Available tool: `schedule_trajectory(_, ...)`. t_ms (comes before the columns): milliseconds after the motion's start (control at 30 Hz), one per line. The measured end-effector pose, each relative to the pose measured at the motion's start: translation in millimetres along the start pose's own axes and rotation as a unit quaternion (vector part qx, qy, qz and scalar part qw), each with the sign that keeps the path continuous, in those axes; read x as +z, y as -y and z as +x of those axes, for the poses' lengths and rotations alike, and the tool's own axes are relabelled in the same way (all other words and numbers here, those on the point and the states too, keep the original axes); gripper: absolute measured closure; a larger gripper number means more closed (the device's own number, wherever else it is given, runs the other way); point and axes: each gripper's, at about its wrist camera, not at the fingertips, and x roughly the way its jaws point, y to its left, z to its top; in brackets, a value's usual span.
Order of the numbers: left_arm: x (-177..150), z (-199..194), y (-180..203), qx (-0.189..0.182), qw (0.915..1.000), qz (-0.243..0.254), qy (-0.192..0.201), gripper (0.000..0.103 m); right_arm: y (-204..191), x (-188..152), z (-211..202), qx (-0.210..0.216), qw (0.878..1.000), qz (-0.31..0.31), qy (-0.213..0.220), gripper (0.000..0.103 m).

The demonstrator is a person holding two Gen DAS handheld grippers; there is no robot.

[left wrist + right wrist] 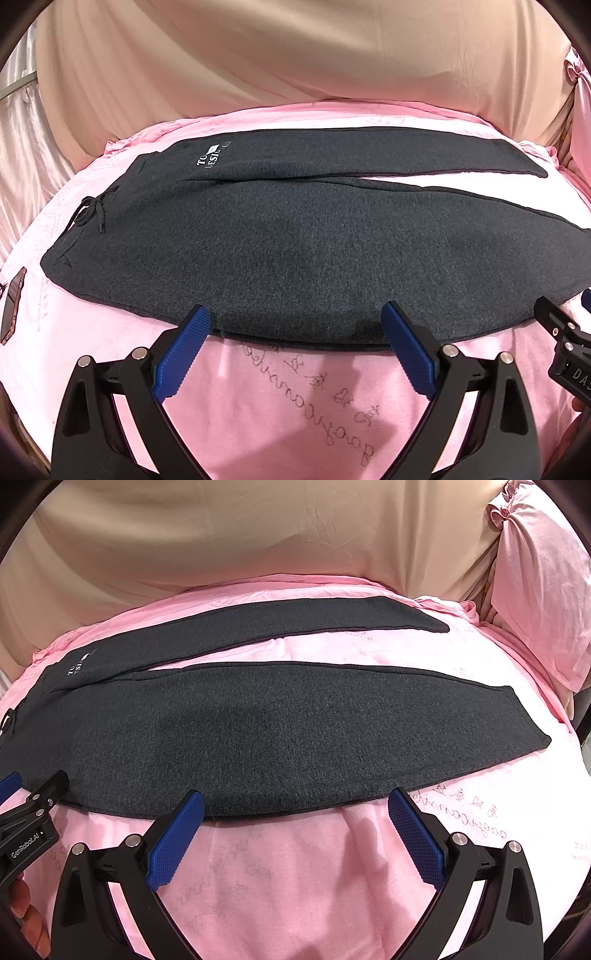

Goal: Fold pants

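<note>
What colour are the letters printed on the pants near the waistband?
White, on the dark grey pants; the letters show best in the left wrist view.

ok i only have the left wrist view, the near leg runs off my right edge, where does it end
Observer: The near leg's cuff lies flat on the pink sheet, stopping short of the pillow.
Operator: and the right gripper, open or shut
Observer: The right gripper is open. Its fingertips sit at the near edge of the pants, and it holds nothing.
</note>
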Motion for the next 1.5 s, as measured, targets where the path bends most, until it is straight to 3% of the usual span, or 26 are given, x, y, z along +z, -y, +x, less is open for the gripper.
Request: schedule_trajectory(1500, -0.4, 1.0, 4.8, 0.001, 1.0, 0.001, -0.004, 0.011, -1.1, -0.1, 1.4, 0.0, 1.0, 0.0, -0.004, 0.005)
